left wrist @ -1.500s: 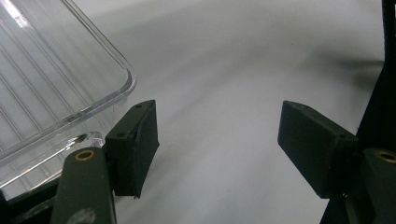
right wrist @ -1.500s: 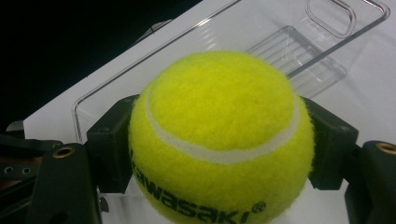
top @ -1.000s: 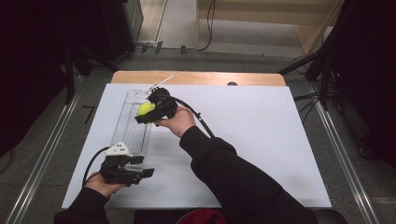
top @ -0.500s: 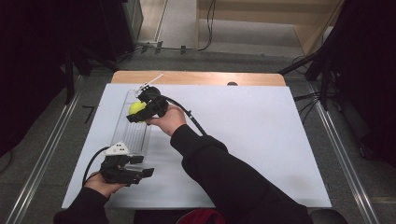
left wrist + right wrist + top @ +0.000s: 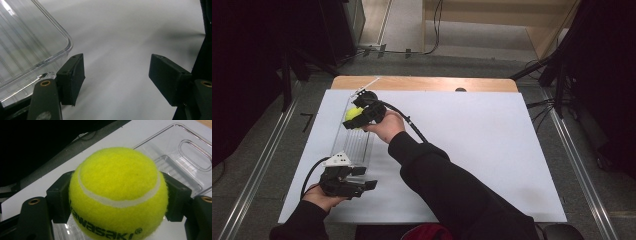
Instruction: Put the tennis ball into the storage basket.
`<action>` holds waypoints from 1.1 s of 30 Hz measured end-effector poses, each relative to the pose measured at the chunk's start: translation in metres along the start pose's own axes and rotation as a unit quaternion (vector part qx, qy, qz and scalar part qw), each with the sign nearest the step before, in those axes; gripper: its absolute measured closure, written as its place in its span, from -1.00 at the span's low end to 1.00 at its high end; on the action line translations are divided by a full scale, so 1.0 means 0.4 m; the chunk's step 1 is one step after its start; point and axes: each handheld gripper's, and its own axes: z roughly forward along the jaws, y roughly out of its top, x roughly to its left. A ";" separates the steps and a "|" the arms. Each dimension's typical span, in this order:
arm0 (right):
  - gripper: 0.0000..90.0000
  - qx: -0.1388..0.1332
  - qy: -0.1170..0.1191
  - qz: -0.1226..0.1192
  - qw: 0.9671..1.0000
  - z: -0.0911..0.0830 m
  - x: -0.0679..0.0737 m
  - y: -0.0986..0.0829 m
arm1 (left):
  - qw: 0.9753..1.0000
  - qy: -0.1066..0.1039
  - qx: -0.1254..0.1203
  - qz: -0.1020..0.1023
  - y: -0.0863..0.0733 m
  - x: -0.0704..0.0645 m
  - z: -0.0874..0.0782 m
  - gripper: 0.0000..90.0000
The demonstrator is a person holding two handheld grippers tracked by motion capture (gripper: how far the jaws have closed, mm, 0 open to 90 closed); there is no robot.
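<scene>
Ball (image 5: 117,195) pinched in the right claw (image 5: 358,114), above the tray (image 5: 180,157). Left claw (image 5: 117,80) spread, empty, beside the tray's corner. Likely step: placing; next, lower and release.

Right gripper (image 5: 357,114) clamps a yellow tennis ball (image 5: 353,116) above the far end of the clear plastic tray (image 5: 357,142) on the white bench (image 5: 492,150). Left gripper (image 5: 364,177) sits low at the tray's near end, jaws apart, holding nothing.
</scene>
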 end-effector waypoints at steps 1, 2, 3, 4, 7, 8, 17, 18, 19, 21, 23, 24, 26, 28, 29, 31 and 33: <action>-0.49 0.000 0.000 0.001 1.000 0.002 0.000 0.001 | 1.000 0.000 0.000 0.000 0.000 0.000 0.000 -0.34; -0.49 -0.002 0.001 0.002 1.000 0.006 -0.002 0.003 | 1.000 0.000 0.000 0.000 0.000 0.000 0.000 -0.34; -0.49 -0.001 0.001 0.005 1.000 0.007 -0.001 0.004 | 1.000 0.000 0.000 0.000 0.000 0.000 0.001 -0.34; -0.49 -0.001 0.002 0.007 1.000 0.012 -0.002 0.005 | 1.000 0.001 0.000 0.000 0.000 -0.001 0.001 -0.34; -0.49 0.000 -0.001 0.006 1.000 0.021 -0.001 0.007 | 1.000 0.001 0.000 -0.001 0.000 -0.001 0.001 -0.34; -0.49 -0.001 -0.002 0.006 1.000 0.024 -0.001 0.007 | 1.000 0.000 0.000 -0.001 0.000 -0.001 0.001 -0.34; -0.49 0.001 -0.009 0.018 1.000 0.050 -0.018 0.002 | 1.000 -0.001 0.000 -0.001 0.000 -0.001 0.001 -0.34; -0.49 0.001 -0.009 0.017 1.000 0.053 -0.021 0.001 | 1.000 -0.001 -0.001 -0.001 0.000 -0.001 0.001 -0.34; -0.49 0.002 -0.010 0.019 1.000 0.056 -0.022 0.000 | 1.000 -0.001 0.000 -0.001 0.000 -0.001 0.001 -0.34; -0.49 0.002 -0.011 0.019 1.000 0.061 -0.025 -0.003 | 1.000 -0.001 0.000 -0.001 0.000 -0.001 0.001 -0.34; -0.49 0.003 -0.010 0.021 1.000 0.067 -0.026 -0.005 | 1.000 -0.001 0.000 -0.001 0.000 -0.001 0.001 -0.34; -0.49 0.003 -0.010 0.022 1.000 0.069 -0.026 -0.006 | 1.000 -0.001 0.000 -0.001 0.001 -0.001 0.001 -0.34; -0.50 0.004 -0.009 0.024 1.000 0.074 -0.025 -0.009 | 1.000 -0.002 0.000 -0.001 0.001 -0.001 0.001 -0.34; -0.50 0.005 -0.007 0.024 1.000 0.081 -0.024 -0.012 | 1.000 -0.003 -0.001 -0.001 0.001 -0.001 0.000 -0.34; -0.50 0.008 -0.007 0.027 1.000 0.084 -0.022 -0.014 | 1.000 -0.003 -0.001 -0.002 0.001 -0.001 0.000 -0.34; -0.50 0.012 -0.009 0.024 1.000 0.091 -0.020 -0.017 | 1.000 -0.004 -0.001 -0.002 0.001 -0.001 0.000 -0.34; -0.50 0.016 -0.010 0.023 1.000 0.096 -0.018 -0.019 | 1.000 -0.004 -0.001 -0.001 0.001 -0.001 0.000 -0.34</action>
